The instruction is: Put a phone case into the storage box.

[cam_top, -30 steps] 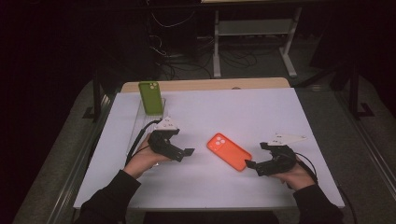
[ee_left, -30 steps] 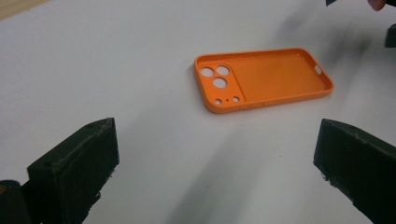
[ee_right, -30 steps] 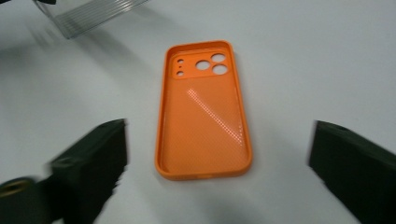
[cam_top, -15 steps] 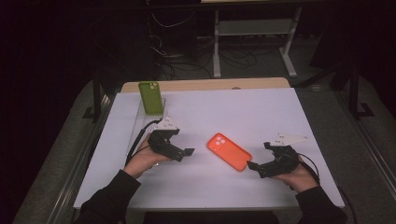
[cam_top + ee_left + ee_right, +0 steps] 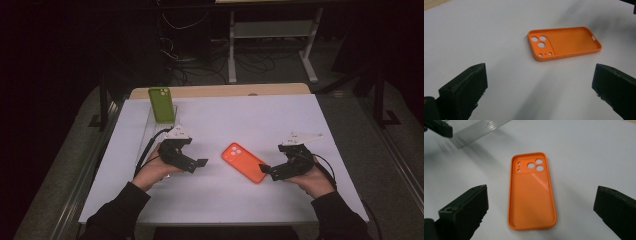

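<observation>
Lying flat on the white tabletop (image 5: pixel 220 200), hollow side up, the orange phone case (image 5: pixel 245 162), between the two hands. Just beside its near-right end, the right hand-held gripper (image 5: pixel 265 169), jaws spread wide, nothing between them, case framed dead centre in the right gripper view. Off to the case's left, apart from it, the left hand-held gripper (image 5: pixel 201 163), jaws also wide apart and empty. Further back on the left, a green phone case (image 5: pixel 161 104) standing upright in a clear ribbed holder (image 5: pixel 150 131).
</observation>
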